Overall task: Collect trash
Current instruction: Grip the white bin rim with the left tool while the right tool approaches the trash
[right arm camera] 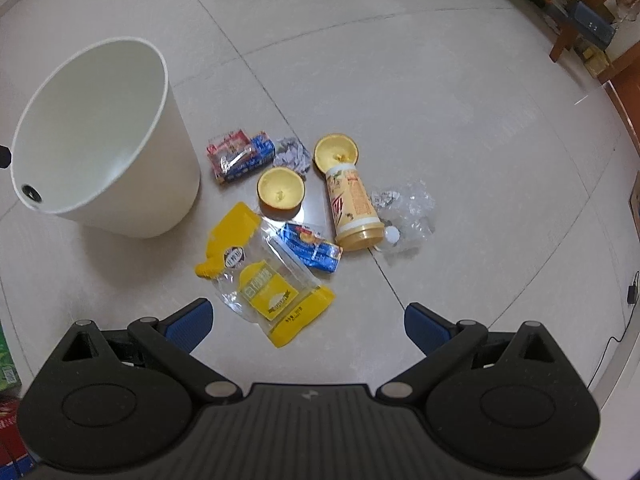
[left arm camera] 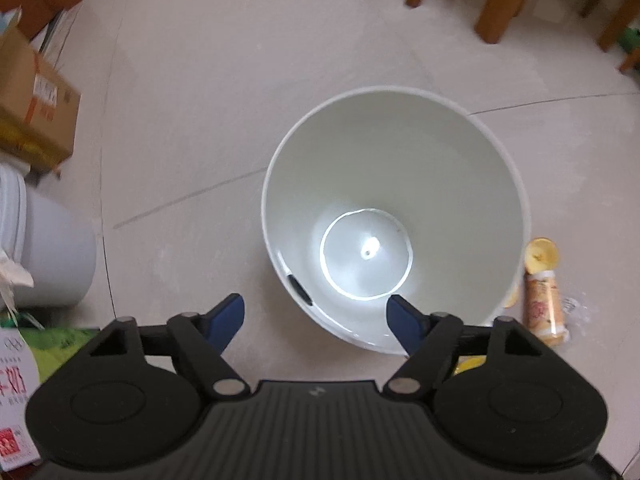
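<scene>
Start of collection: white bin (right arm camera: pixel 100 148) empty, upright on floor; trash scattered just beside it

Left tool (left arm camera: pixel 316 320) wide open, holds nothing, over bin mouth

Right tool (right arm camera: pixel 306 320) wide open, empty, above yellow pouch (right arm camera: pixel 264 276)

Next, likely: lower right tool, pinch pouch edge, carry to bin

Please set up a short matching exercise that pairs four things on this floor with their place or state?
Things:
1. white bin
2. yellow pouch
3. tall beige bottle
4. crumpled grey paper

Descriptions:
A. lies on its side, base towards the camera
B. stands upright with nothing inside
C. lies flat, nearest the right gripper
D. sits between the red and blue wrapper and an orange peel half

Pairs: 1-B, 2-C, 3-A, 4-D
</scene>
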The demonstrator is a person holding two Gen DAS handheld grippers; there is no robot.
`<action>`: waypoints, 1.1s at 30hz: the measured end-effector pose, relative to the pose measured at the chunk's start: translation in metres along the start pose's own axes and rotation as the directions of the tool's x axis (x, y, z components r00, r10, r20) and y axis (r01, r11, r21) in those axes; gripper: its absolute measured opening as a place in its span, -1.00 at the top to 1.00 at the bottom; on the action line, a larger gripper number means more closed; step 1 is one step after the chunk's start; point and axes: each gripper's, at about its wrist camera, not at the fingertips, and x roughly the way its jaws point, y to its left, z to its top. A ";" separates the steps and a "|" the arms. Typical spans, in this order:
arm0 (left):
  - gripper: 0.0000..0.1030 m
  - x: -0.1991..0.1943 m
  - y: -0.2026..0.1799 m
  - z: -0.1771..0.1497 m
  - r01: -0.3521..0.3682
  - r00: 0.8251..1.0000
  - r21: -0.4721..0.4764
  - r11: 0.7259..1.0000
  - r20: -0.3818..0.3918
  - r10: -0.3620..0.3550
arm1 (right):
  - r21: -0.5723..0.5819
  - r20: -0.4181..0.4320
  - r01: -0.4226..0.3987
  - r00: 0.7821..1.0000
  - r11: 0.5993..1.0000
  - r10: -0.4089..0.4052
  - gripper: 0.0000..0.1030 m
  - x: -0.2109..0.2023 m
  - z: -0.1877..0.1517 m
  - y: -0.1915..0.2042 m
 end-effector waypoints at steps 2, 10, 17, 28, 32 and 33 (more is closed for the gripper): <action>-0.50 0.020 0.001 0.000 -0.015 1.000 -0.021 1.000 -0.003 0.015 | 0.004 -0.012 -0.006 1.000 1.000 0.006 -1.00 0.011 -0.003 -0.001; -0.34 0.075 0.009 -0.001 -0.025 0.997 -0.090 0.996 -0.069 0.019 | -0.040 -0.044 0.011 0.999 0.999 -0.013 -1.00 0.046 -0.014 0.007; -0.10 0.082 0.035 -0.001 0.036 0.993 -0.101 0.994 -0.106 -0.046 | -0.047 -0.066 0.011 0.998 0.999 -0.014 -1.00 0.046 -0.016 0.019; 0.58 0.074 0.056 0.016 0.024 0.996 -0.045 0.999 -0.086 -0.028 | -0.076 -0.056 0.017 0.998 0.997 -0.021 -1.00 0.042 -0.007 0.031; 0.74 0.065 0.045 0.015 0.023 0.999 -0.018 1.000 -0.034 -0.023 | -0.073 -0.057 0.008 0.998 0.997 -0.012 -1.00 0.044 -0.007 0.027; 0.73 0.063 0.042 0.017 0.022 1.000 -0.005 1.000 -0.022 -0.022 | -0.072 -0.060 0.000 0.998 0.997 -0.005 -1.00 0.045 -0.007 0.026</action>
